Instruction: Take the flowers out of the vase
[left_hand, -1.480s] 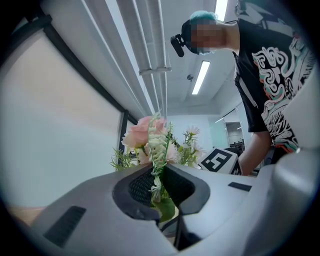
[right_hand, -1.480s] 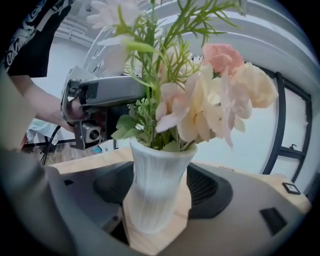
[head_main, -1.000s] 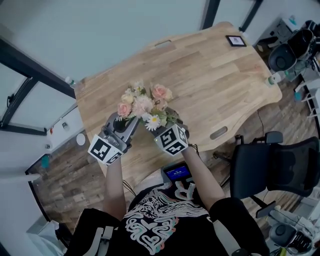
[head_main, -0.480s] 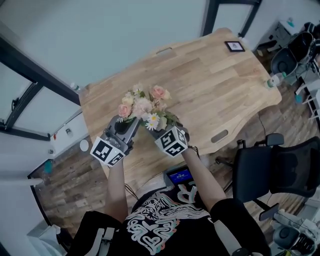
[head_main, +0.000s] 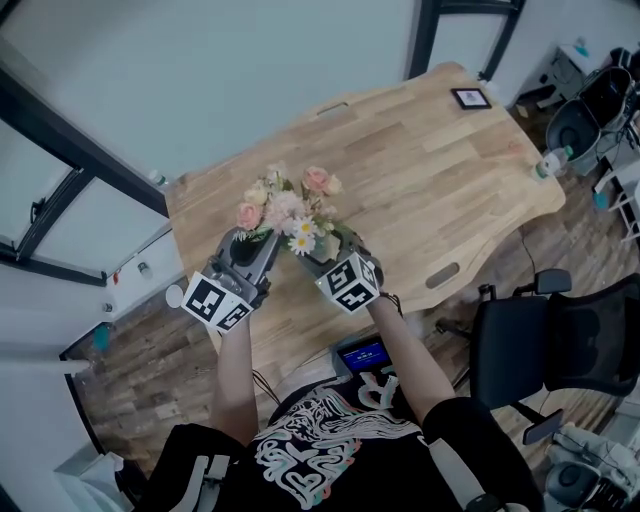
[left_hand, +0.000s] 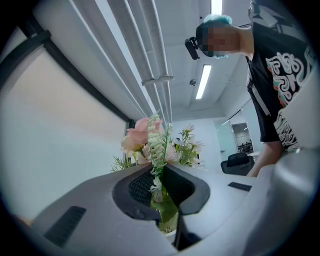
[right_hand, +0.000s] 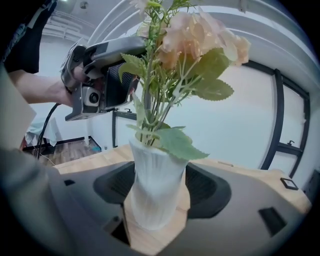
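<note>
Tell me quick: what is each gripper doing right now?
Left gripper: jaws closed on the stems of the flowers.
Right gripper: jaws closed on the white vase.

Bare table (head_main: 420, 170) stretches beyond the flowers (head_main: 290, 205) (picture frame (head_main: 470, 98) far off).

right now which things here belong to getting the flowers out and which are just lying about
In the job: flowers, vase, left gripper shut on the flowers, right gripper shut on the vase.
Lying about: frame, bottle, chair, blue screen.
</note>
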